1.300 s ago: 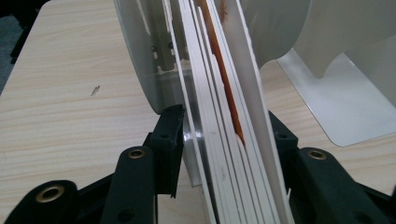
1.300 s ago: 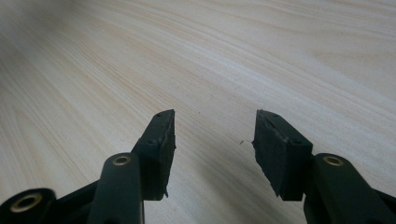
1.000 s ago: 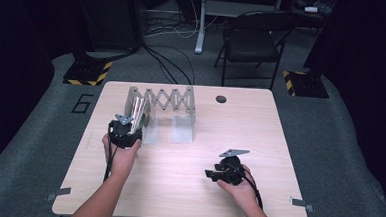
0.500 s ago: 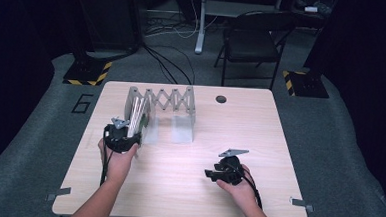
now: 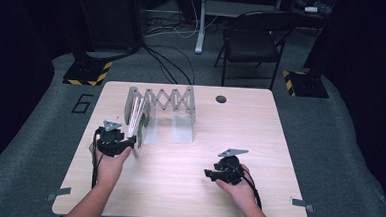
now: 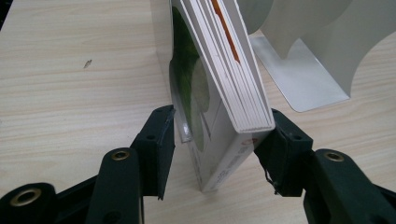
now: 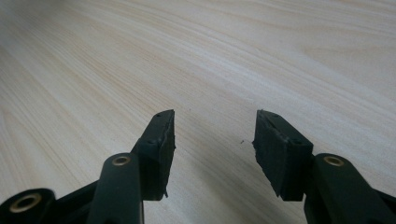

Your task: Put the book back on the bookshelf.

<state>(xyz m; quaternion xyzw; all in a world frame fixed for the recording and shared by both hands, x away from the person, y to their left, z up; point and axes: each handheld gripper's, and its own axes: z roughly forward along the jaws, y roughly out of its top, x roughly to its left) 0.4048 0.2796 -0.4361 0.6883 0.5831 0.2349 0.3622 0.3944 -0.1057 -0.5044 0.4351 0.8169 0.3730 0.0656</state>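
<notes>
Left tool (image 6: pixel 219 149): its jaws had just been opening; a small stack of thin books (image 6: pixel 219 93) stood between them, the right pad at the stack's corner and the left pad close by the green cover. Whether either pad pressed on it could not be told from the left gripper view.

Books' place: the stack was seen left of centre in the high view (image 5: pixel 141 128), upright on the desk (image 5: pixel 280 123), leaning toward the left panel of the metal folding rack (image 5: pixel 161 102), at its near end.

Right tool (image 7: pixel 212 140): jaws held apart with nothing between them, over bare wood at lower right in the high view (image 5: pixel 210 174).

Risk, tipping: the stack was tilted and rested on a narrow lower edge; if it were let go before it leaned firmly on the rack, it was judged likely to fall flat or fan open.

Risk, slipping: the covers looked glossy, so the outer books might have slid out of the stack.

Risk, snagging: a pad drawn back at an angle could have dragged the nearest cover along.

Edges: the desk's left edge lay near the left hand (image 5: pixel 110 162); the rack panels stood just beyond the books.

Open room: a wide stretch of bare desk was left toward the bottom centre of the high view, and this was judged the safest path for drawing back.
</notes>
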